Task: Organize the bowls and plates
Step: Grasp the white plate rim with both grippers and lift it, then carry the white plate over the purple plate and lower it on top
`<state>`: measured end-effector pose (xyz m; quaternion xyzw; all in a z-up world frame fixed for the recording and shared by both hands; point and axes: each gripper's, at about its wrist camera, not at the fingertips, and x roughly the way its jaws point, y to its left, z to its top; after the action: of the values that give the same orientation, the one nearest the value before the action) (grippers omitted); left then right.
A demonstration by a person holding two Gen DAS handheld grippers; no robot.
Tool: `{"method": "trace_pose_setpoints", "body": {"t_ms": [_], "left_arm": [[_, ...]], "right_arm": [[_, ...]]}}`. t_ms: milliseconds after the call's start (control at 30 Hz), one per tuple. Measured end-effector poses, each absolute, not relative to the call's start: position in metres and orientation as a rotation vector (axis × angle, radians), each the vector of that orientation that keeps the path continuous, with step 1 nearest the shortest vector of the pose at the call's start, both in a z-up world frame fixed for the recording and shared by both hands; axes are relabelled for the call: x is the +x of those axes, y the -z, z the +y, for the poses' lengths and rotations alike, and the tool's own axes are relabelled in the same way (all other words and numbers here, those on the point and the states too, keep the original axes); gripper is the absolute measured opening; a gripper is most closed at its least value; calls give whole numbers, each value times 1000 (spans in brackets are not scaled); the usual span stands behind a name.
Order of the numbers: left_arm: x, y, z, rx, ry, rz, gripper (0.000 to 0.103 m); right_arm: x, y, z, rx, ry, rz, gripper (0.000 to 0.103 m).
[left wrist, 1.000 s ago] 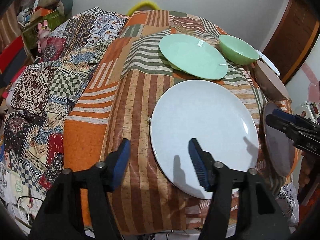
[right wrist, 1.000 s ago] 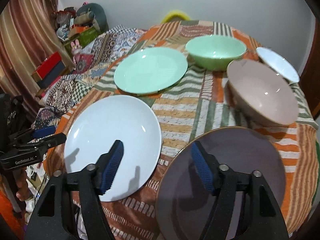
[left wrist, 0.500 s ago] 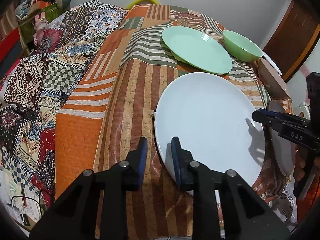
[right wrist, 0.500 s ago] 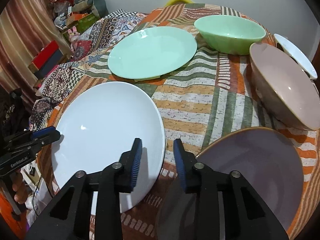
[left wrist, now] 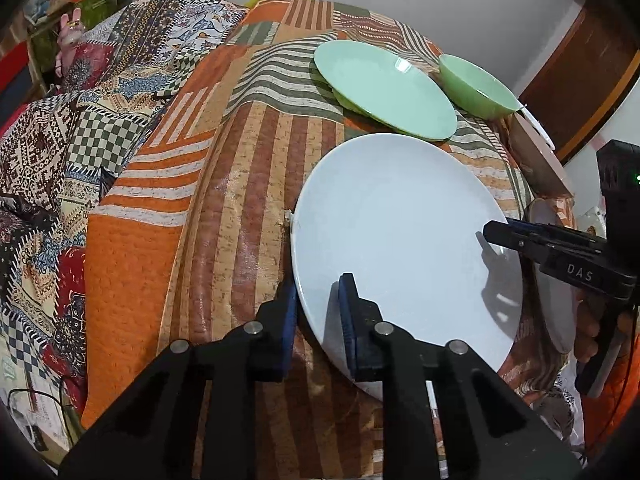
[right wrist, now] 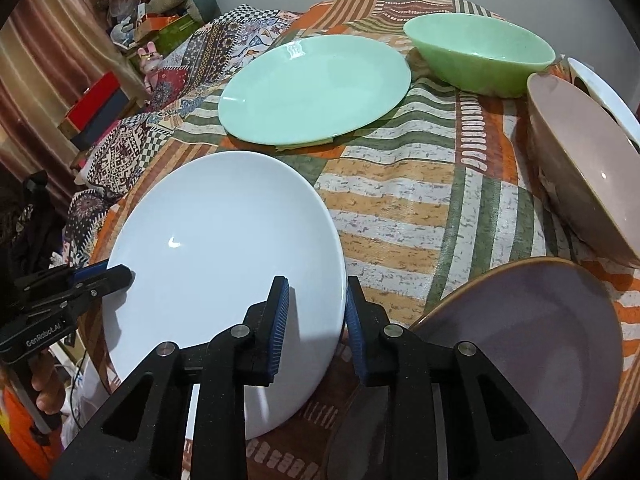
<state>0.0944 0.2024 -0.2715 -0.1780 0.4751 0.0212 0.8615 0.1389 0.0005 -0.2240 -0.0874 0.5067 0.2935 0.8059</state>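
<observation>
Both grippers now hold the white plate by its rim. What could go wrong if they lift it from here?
1. The left gripper and right gripper pinch only the thin rim of the white plate; uneven lifting could make it slip.
2. The purple plate lies close beside the right gripper and might get knocked.

White plate [right wrist: 224,248], mint-green plate [right wrist: 316,88] and green bowl [right wrist: 480,56]; a pinkish-beige bowl [right wrist: 592,176]; a plate [right wrist: 532,344] seemingly greyish-purple, brown-rimmed. Orange, green and cream striped tablecloth [right wrist: 420,208]; blue finger pads [right wrist: 280,332].
</observation>
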Motion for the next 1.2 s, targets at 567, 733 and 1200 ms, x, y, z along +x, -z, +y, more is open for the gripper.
{"method": "trace_pose_setpoints", "body": {"t_ms": [567,733,1200], "left_arm": [[81,248,199,-381,-75,961,20],[78,235,193,-368,-80,944,20],[73,194,156,-317,-42,892,20]], "right_arm": [[126,209,-5,-154,-626,1044,21],[120,196,-11,-133,-627,1009,21],[103,163,-46,-68,-599,916,21]]}}
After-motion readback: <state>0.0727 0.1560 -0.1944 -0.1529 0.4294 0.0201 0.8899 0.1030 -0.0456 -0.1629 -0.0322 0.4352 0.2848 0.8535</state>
